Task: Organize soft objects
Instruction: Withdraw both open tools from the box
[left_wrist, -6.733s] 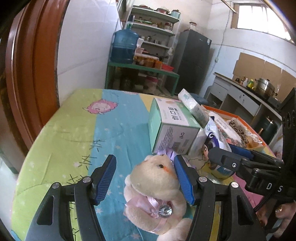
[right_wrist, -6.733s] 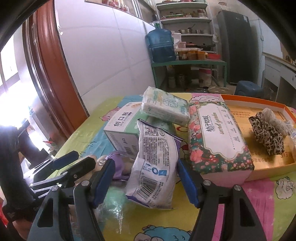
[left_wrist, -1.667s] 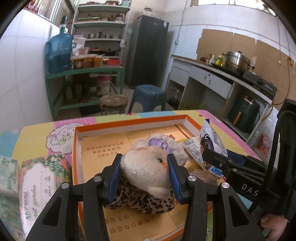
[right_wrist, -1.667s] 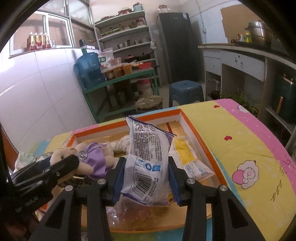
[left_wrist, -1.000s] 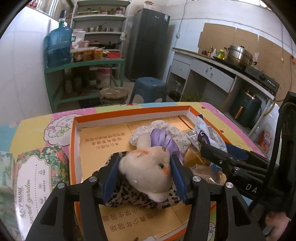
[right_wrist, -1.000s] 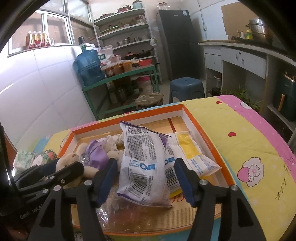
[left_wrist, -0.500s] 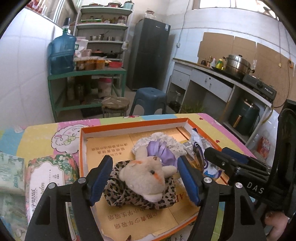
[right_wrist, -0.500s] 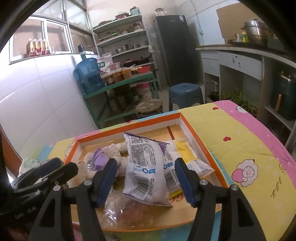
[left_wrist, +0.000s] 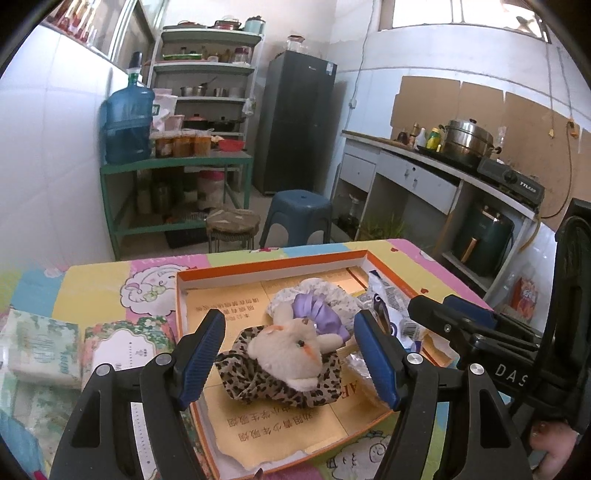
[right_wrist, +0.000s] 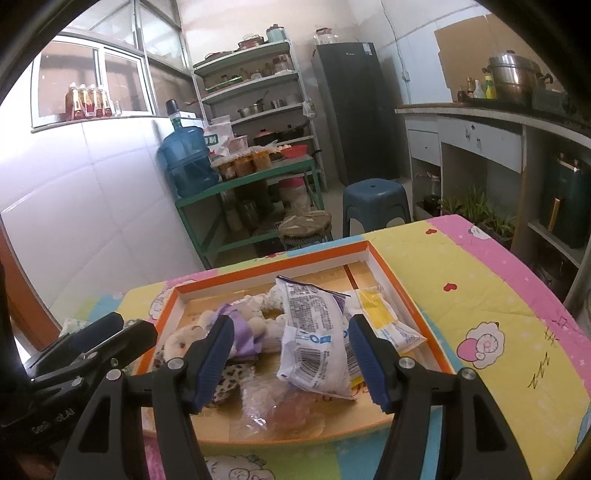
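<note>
Here, in the left wrist view, the left gripper (left_wrist: 290, 349) is standing with its blue-padded jaws spread wide and clear of the cream plush bear with a purple bow (left_wrist: 291, 347), which is lying on a leopard-print fabric piece (left_wrist: 273, 384) inside the shallow orange-rimmed cardboard box (left_wrist: 273, 264); the bear is probably lying there because the box is serving as the collecting place for soft things. This view alone is showing the floral tissue packs (left_wrist: 110, 343) waiting on the cartoon-print tablecloth (left_wrist: 96, 280) left of the box, seemingly not yet sorted. In the right wrist view, the right gripper (right_wrist: 291, 356) is likewise holding its jaws apart, gripping nothing, with the white printed plastic packet (right_wrist: 314, 343) lying between them in the box, propped on a yellow-and-white sachet (right_wrist: 384, 321). Only this view is revealing the crinkled clear plastic wrap (right_wrist: 269, 410) at the box's near edge.
</note>
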